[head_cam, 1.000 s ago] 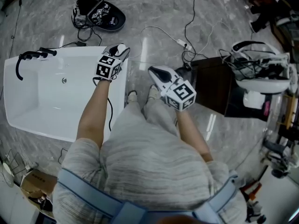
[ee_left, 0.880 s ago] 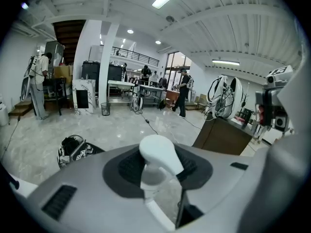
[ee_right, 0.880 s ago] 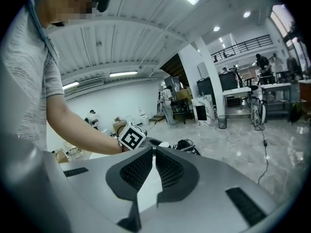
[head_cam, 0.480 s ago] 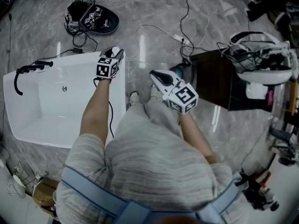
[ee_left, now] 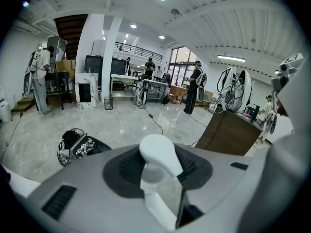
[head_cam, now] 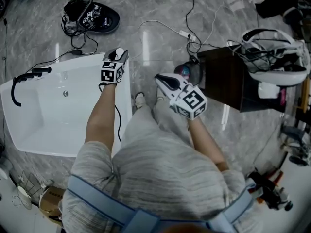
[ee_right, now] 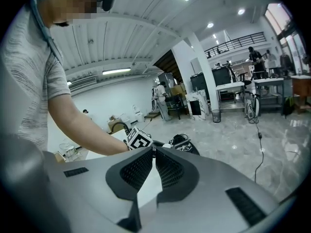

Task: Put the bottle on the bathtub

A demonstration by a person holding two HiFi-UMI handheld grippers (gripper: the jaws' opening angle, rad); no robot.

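grey marble floor, white tub: bottle clamped in left gripper

polished grey-veined marble floor (head_cam: 160,4) carries a glossy white rectangular bathtub (head_cam: 53,120) with a curved black faucet (head_cam: 22,79) at its far end. left gripper (head_cam: 118,57) sits above the tub's right-hand rim. in the left gripper view its dark ribbed pads (ee_left: 127,166) are clamped on the bottle (ee_left: 158,154), a white piece with a smooth rounded cap and a paler, seemingly translucent body. from the head view the bottle cannot be separated from the white jaws. right gripper (ee_right: 153,150) is held to the right of the tub, clear of it, its mesh-textured jaws pressed together with nothing between. dark boxy cabinet (head_cam: 228,81) stands at right. round black device (head_cam: 95,18) with tangled cables lies beyond the tub.
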